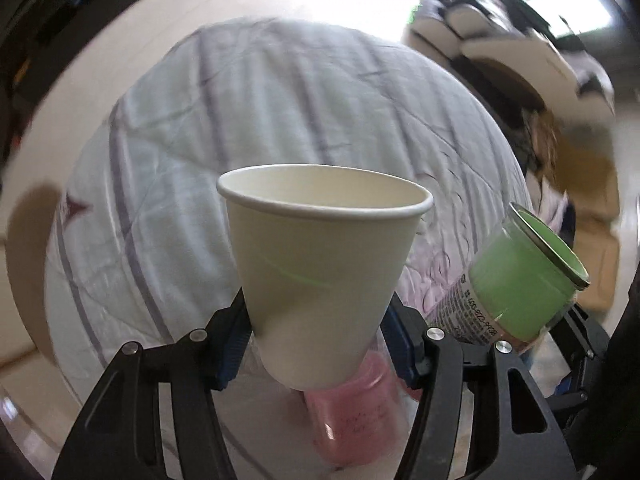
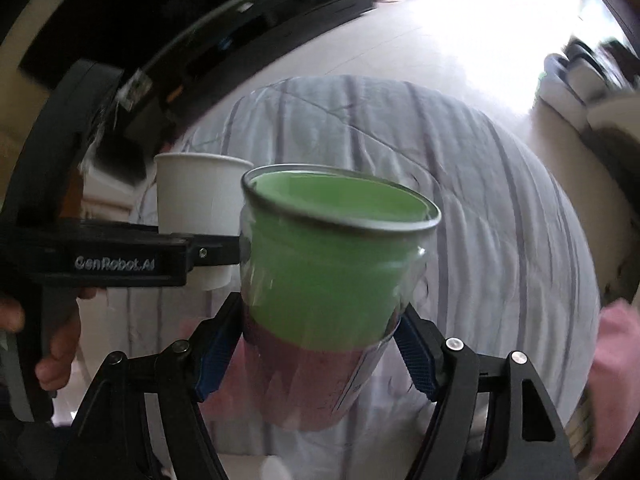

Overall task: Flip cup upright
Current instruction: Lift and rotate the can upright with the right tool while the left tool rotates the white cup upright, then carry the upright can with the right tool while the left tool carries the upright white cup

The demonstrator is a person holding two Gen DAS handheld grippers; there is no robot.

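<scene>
My left gripper (image 1: 316, 344) is shut on a white paper cup (image 1: 320, 264), held mouth up above the bed. My right gripper (image 2: 320, 344) is shut on a clear glass jar (image 2: 332, 264) with green inside and a label around its lower part, also held mouth up. In the left wrist view the jar (image 1: 516, 284) shows to the right, tilted. In the right wrist view the paper cup (image 2: 196, 196) shows to the left, pinched by the left gripper (image 2: 216, 252). Both are held in the air, close side by side.
A white quilt with grey stripes (image 1: 224, 128) covers the bed below both grippers. A pink object (image 1: 356, 412) lies under the paper cup. A dark TV cabinet (image 2: 224, 48) stands along the far wall. A sofa (image 1: 500, 40) sits at the right.
</scene>
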